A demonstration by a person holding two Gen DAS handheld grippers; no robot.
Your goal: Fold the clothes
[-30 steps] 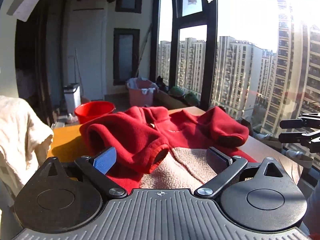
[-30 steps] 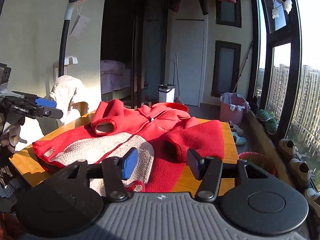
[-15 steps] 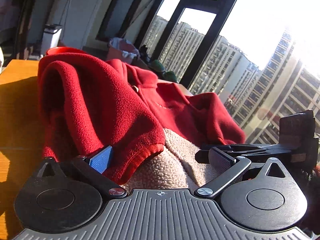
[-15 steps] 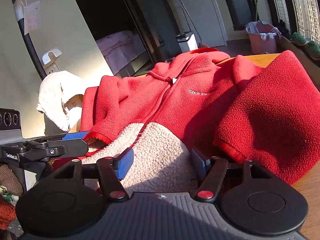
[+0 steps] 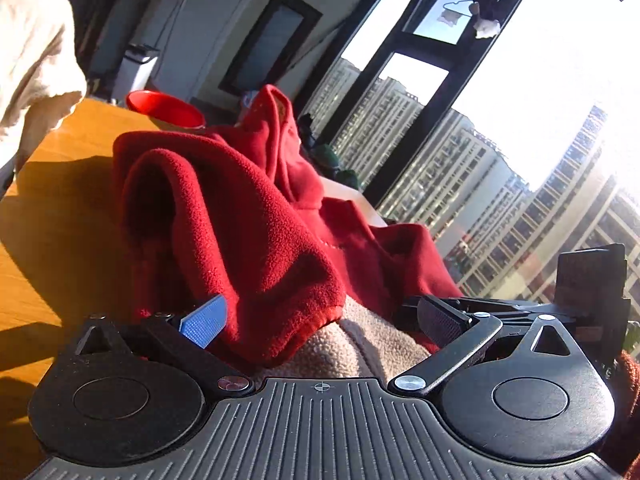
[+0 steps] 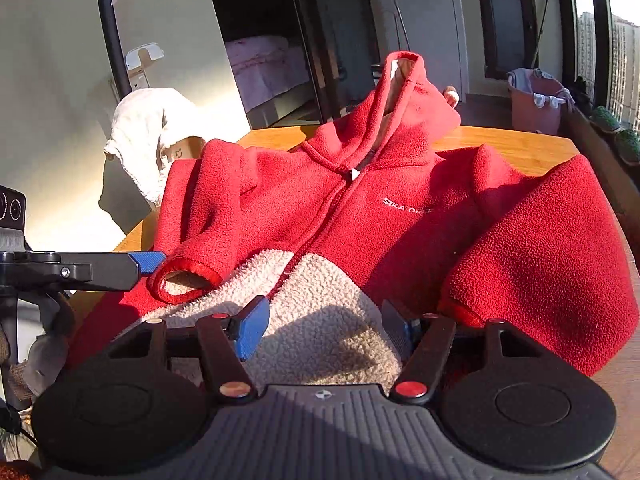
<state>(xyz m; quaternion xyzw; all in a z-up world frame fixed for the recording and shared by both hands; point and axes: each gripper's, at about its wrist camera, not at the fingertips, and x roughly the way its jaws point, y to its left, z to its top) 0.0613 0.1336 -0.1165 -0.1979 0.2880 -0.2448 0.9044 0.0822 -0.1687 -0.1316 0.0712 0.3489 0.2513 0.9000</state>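
Observation:
A red fleece hooded jacket (image 6: 360,208) with a beige lower panel (image 6: 320,320) lies front-up on the wooden table (image 6: 520,148), both sleeves folded inward. My right gripper (image 6: 324,330) is open, low over the beige hem. My left gripper (image 5: 316,320) is open at the jacket's left side, its fingers either side of the folded left sleeve cuff (image 5: 304,320). The left gripper also shows in the right wrist view (image 6: 148,262), beside that cuff (image 6: 184,280). The right gripper shows in the left wrist view (image 5: 520,308). The hood (image 6: 400,92) stands raised at the far end.
A cream cloth (image 6: 148,136) hangs over a chair at the table's left. A red basin (image 5: 164,110) sits beyond the table's far end. A pink basket (image 6: 536,100) and potted plants (image 6: 616,132) line the window. Bare table (image 5: 52,208) lies left of the jacket.
Both grippers have moved in close and low to the jacket's hem from further back. The hood now stands raised. Both grippers stay open.

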